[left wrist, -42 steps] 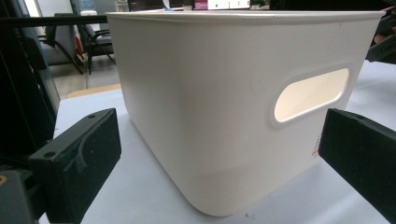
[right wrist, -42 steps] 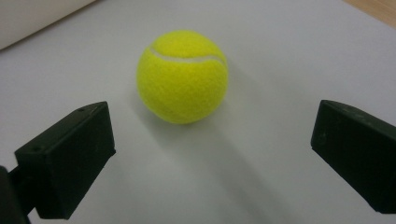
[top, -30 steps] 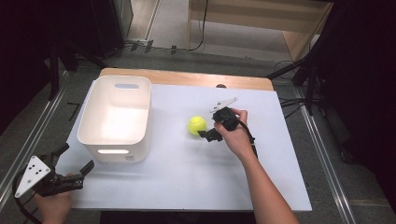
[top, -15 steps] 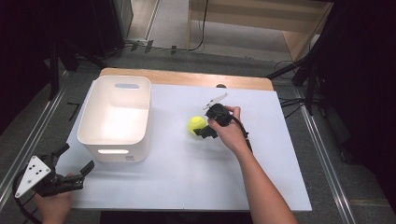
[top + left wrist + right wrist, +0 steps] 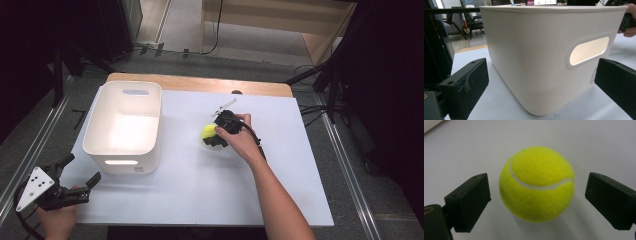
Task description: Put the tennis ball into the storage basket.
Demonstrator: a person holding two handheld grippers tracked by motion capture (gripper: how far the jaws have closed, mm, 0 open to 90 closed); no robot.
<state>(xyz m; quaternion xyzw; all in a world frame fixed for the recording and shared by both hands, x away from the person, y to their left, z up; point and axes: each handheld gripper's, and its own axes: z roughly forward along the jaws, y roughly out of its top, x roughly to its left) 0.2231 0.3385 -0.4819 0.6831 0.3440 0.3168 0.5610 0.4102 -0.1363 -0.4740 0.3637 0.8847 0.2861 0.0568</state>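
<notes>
A yellow tennis ball (image 5: 208, 132) (image 5: 537, 183) rests on the white table (image 5: 300, 190) near its middle. My right gripper (image 5: 213, 139) (image 5: 537, 205) is open, its jaws standing on either side of the ball with a gap on each side. A white plastic bin (image 5: 124, 125) (image 5: 544, 50) with handle cut-outs stands at the left of the table. My left gripper (image 5: 79, 172) (image 5: 541, 87) is open near the table's front left corner, just short of the bin's near wall, with nothing between its jaws.
The table's wooden far edge (image 5: 200, 84) runs behind the bin and ball. Metal rails (image 5: 345, 150) flank the table. In the left gripper view the other hand (image 5: 629, 22) shows beyond the bin's right side.
My right gripper has moved left and closed the distance to the ball, so its jaws now flank it. The left gripper has hardly moved.
</notes>
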